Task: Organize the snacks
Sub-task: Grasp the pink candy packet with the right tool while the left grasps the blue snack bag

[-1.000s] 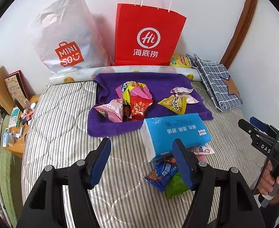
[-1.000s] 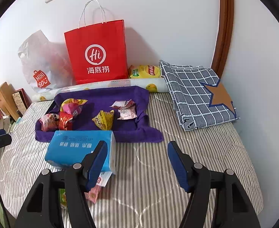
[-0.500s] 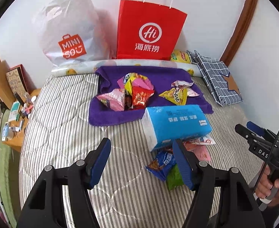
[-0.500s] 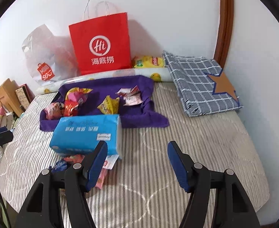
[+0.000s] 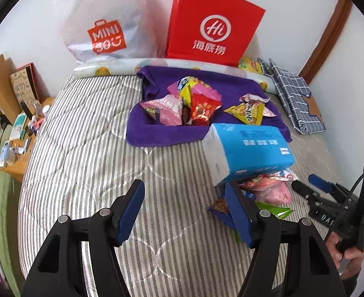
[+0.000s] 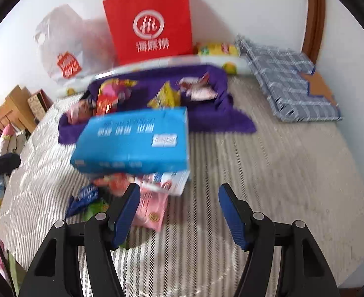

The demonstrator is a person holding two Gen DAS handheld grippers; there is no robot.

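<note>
Bedroom: striped mattress (image 5: 87,148), cluttered bedside table (image 5: 15,148).

The black left tool (image 5: 184,198) with blue-padded fingers is spread wide, gripping nothing; the matching right tool (image 6: 179,200) likewise gapes, hand-held.

Blue tissue pack (image 5: 251,148) lies atop snack packets (image 5: 268,190); striped mattress (image 5: 87,148) leftward open.

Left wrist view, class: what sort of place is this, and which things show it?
Probably a bedroom: a striped quilted mattress serves as the work surface, a cluttered wooden bedside table stands beside it, and a folded checked blanket lies by the wall.
</note>
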